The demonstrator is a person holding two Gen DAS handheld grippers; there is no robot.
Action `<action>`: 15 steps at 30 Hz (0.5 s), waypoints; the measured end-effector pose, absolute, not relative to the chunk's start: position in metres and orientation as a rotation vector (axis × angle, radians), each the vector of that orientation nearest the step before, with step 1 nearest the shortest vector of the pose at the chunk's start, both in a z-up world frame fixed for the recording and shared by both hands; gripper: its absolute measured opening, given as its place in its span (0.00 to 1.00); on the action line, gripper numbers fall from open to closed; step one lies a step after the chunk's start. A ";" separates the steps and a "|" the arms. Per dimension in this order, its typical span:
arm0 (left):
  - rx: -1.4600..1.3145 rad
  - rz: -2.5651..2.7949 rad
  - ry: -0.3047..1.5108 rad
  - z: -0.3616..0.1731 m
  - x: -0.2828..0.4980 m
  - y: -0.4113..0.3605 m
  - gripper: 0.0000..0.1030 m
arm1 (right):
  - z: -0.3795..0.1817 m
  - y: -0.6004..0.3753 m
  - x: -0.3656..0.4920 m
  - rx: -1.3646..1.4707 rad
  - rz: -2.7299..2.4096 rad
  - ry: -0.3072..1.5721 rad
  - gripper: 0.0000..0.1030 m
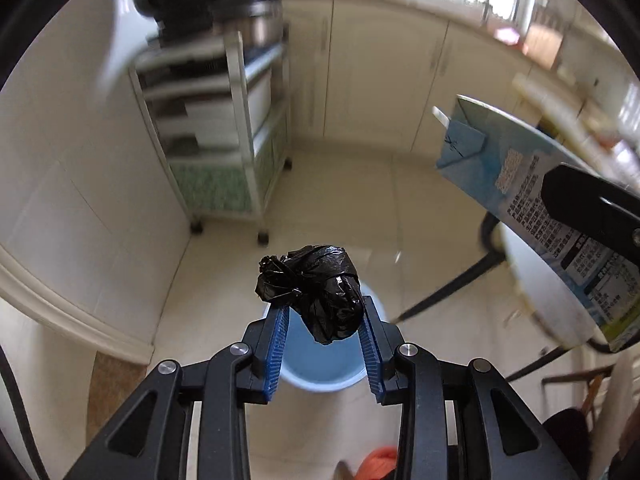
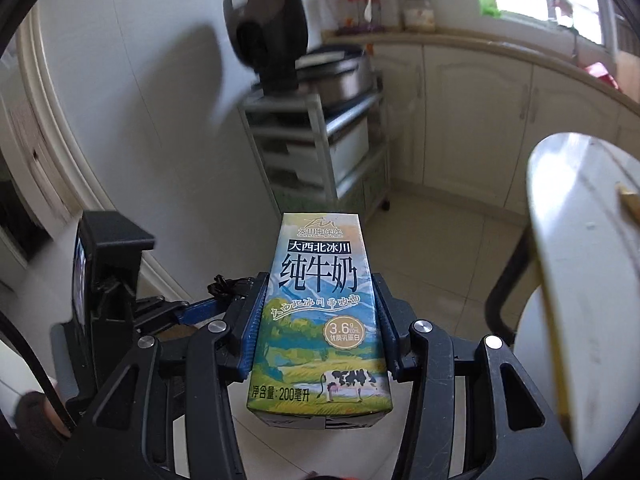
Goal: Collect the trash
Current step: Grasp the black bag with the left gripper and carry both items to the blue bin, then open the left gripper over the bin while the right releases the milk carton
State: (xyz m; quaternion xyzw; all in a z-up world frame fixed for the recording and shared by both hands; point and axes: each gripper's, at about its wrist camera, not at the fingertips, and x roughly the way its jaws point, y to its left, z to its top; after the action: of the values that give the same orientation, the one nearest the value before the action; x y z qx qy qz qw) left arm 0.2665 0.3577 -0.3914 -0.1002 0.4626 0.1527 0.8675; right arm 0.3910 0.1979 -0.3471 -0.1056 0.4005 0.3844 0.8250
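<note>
- Step in hand, as I judge it: both pieces of trash are already picked up and are being carried to the bin, so this is the carry, just short of the drop.
- The left gripper [image 1: 324,320] has its blue pads [image 1: 278,344] pressed on a knotted black bag [image 1: 316,292], which sits between the fingertips and sticks out beyond them. The jaws stand fairly narrow, set by the width of the bundle.
- Straight beyond that bundle, under the fingertips, lies a blue bin [image 1: 320,376] on the pale floor [image 1: 340,200]; only part of its round mouth shows, the bag and fingers covering the rest.
- The right gripper [image 2: 320,320] is clamped on a milk carton [image 2: 320,320], pads flat against its two narrow sides, printed front facing the camera, the top end pointing away from the tool. The jaws stand about halfway, held there by the carton.
- In the right wrist view the left gripper [image 2: 224,300] shows just to the left of the carton and a little lower, so the two tools are close together.
- A white round table [image 2: 580,280] is off to the right of the right gripper; a shelf cart [image 2: 320,140] stands ahead by the wall.
- Next move, in my judgement: bring the bag squarely over the bin's mouth, then let the pads part so it falls in. The carton needs the same, which calls for swinging the right tool leftward over the bin without knocking the left one.
- Risk: the bag's loose plastic may cling to a ribbed pad.
</note>
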 end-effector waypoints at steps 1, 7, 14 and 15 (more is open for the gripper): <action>-0.209 0.315 0.997 -0.403 0.273 0.359 0.30 | -0.358 0.204 0.394 -0.237 0.819 0.873 0.44; -0.268 0.280 1.075 -0.448 0.298 0.380 0.49 | -0.426 0.219 0.433 -0.226 0.798 1.012 0.44; -0.298 0.358 1.111 -0.462 0.292 0.420 0.71 | -0.459 0.238 0.460 -0.192 0.808 1.077 0.44; -0.306 0.364 1.108 -0.452 0.299 0.423 0.76 | -0.459 0.236 0.458 -0.198 0.802 1.076 0.44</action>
State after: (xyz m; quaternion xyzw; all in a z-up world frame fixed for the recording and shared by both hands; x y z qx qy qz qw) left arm 0.2992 0.4233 -0.4523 -0.1438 0.5209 0.1713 0.8238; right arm 0.4583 0.2362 -0.4593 -0.0915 0.4977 0.3711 0.7786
